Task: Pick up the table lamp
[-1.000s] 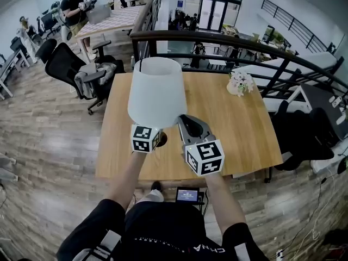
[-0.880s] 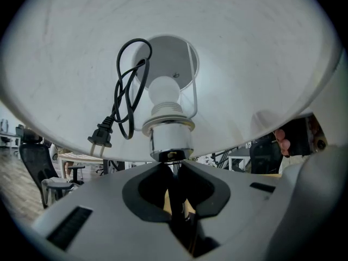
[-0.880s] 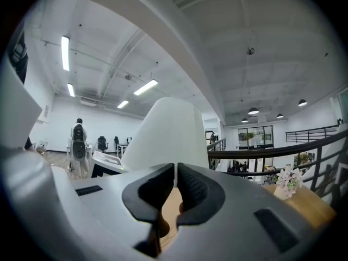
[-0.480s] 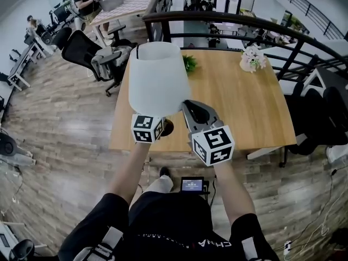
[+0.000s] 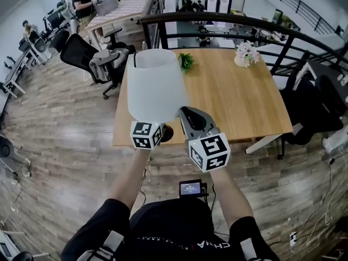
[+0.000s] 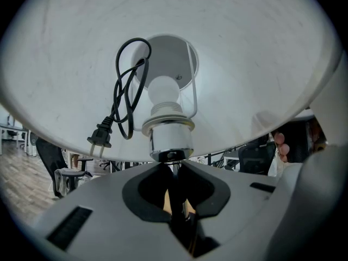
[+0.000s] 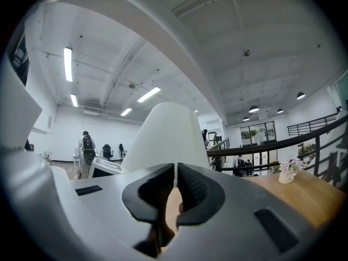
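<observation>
The table lamp hangs in the air, held by its thin stem. Its white shade (image 5: pixel 156 83) fills the head view's middle, with the dark base (image 5: pixel 166 133) just below. From below, the shade (image 6: pixel 244 64) shows the bulb (image 6: pixel 163 88), the chrome socket (image 6: pixel 171 137) and a coiled black cord with plug (image 6: pixel 103 135) tucked inside. My left gripper (image 6: pixel 173 170) is shut on the stem under the socket; its marker cube (image 5: pixel 145 135) shows under the shade. My right gripper (image 5: pixel 186 113) is shut on nothing, beside the shade (image 7: pixel 166 135).
A wooden table (image 5: pixel 234 99) lies ahead, bearing a small green plant (image 5: pixel 186 62) and a pot of flowers (image 5: pixel 246 52). A dark railing (image 5: pixel 217 23) runs behind it. Office chairs (image 5: pixel 81 50) stand at the left. People work at far desks.
Both grippers and the lamp have drawn back from over the table's middle to its near edge. The grip on the stem is unchanged and the right jaws stay shut.
</observation>
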Demonstrator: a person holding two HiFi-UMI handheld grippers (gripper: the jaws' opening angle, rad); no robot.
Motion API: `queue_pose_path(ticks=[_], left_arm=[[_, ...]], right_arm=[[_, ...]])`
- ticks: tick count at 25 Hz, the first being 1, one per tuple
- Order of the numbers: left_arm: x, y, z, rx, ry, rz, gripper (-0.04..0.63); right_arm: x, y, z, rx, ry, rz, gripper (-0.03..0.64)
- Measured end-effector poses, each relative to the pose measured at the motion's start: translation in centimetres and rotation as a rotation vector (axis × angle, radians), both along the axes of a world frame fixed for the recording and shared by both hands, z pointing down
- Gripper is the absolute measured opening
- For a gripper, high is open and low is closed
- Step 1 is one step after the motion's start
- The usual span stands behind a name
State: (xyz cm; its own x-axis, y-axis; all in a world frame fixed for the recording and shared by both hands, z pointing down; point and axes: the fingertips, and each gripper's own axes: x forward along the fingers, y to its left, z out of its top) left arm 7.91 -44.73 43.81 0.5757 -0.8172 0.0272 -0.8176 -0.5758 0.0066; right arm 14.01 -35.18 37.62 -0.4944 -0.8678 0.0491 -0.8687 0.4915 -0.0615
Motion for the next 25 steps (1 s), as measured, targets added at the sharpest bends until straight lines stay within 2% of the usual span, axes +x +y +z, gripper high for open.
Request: queue_pose_path(ticks=[8,14,19,25], left_arm=[[-10.0,8.3,1.5,-0.014,0.027,0.013,0.060],[-15.3,15.6,2.1,0.003,0.023,0.044,0.060],[-16.7,21.4,3.1,0.003,0.044,0.083,0.060],[-16.4,25.8,3.4,-0.019,0.065,0.104,0.060]], right_arm=[[-10.4,8.4,1.3,0.000,0.027,0.043,0.041],[-15.8,16.0,2.1,0.008,0.003,0.098,0.041],[-17.9,22.1,3.0,-0.007,0.031,0.156,0.041],[-17.9,26.4,3.0,-0.026,0.038,0.176,0.041]])
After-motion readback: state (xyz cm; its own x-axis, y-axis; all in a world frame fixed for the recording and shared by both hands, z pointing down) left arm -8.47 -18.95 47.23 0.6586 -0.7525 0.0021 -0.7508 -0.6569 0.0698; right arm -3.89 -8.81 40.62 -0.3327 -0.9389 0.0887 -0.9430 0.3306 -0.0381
